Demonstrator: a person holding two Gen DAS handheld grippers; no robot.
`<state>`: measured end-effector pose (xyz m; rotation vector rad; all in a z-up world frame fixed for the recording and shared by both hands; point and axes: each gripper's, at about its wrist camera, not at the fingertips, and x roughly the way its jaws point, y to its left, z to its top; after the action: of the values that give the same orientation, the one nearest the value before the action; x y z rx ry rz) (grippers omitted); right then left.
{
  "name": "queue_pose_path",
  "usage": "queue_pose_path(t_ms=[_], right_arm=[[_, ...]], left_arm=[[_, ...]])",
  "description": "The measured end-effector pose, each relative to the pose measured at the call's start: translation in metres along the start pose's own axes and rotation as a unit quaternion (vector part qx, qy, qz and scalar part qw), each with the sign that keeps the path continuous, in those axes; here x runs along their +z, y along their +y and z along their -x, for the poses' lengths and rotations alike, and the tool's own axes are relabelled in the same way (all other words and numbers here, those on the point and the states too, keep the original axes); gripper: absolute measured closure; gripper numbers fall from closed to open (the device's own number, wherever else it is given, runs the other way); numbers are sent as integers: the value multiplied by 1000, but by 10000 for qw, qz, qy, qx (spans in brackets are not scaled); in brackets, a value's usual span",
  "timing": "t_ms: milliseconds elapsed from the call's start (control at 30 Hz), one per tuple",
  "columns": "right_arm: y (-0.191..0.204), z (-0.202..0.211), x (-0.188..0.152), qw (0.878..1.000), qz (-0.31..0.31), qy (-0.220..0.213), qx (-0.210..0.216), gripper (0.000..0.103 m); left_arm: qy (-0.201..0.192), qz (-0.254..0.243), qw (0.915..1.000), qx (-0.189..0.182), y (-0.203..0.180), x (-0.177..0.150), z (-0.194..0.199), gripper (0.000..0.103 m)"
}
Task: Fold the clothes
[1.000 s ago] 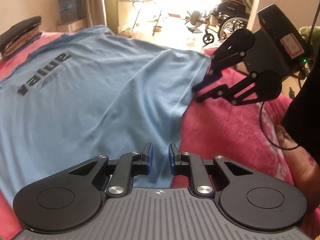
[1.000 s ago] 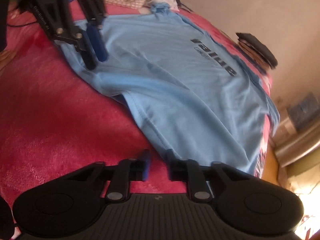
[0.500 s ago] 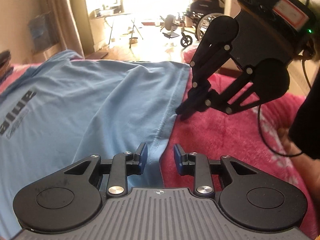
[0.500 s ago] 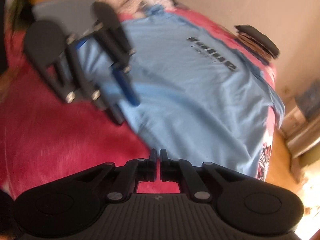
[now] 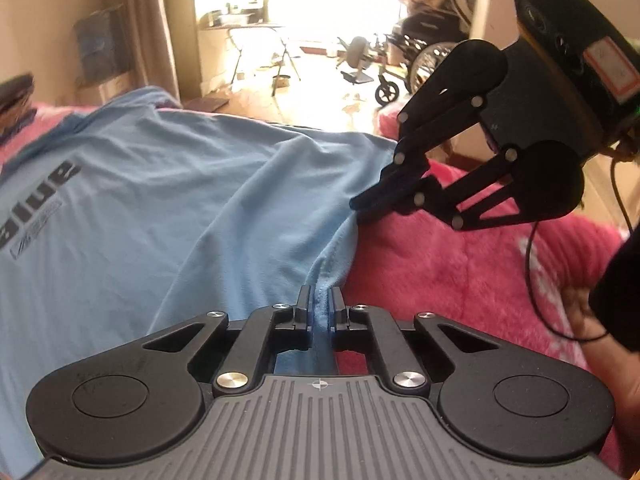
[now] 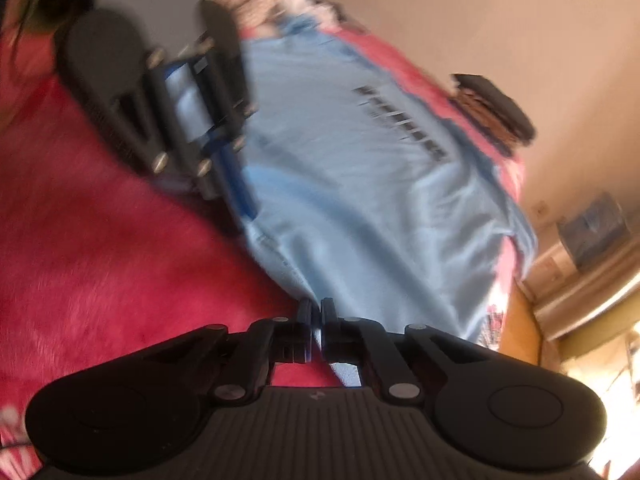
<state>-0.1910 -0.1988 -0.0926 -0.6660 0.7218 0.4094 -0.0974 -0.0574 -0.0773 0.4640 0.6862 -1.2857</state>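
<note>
A light blue T-shirt with dark lettering lies spread across a pink fleece blanket, filling the left and centre of the left wrist view. The left gripper has just been closing and pinches the shirt's edge at bottom centre. The right gripper clamps the same edge.

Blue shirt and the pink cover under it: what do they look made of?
Blue shirt: thin, matte knit, probably cotton jersey; it drapes in soft folds and has a stitched hem. Pink cover: plush fleece or faux fur, judging by its fuzzy, slightly shiny nap.
</note>
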Motion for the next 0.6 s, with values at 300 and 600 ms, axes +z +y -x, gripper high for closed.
queue_pose_path(t_ms=[300,600], right_arm=[[-22,0,10,9993,-232,-250,-165,101],[-8,-10,-3,9999,14,79,136,101]], left_arm=[[-196,315,9993,94,14,8,6,98],[186,-20,9995,-264,4,-2,-7,98]])
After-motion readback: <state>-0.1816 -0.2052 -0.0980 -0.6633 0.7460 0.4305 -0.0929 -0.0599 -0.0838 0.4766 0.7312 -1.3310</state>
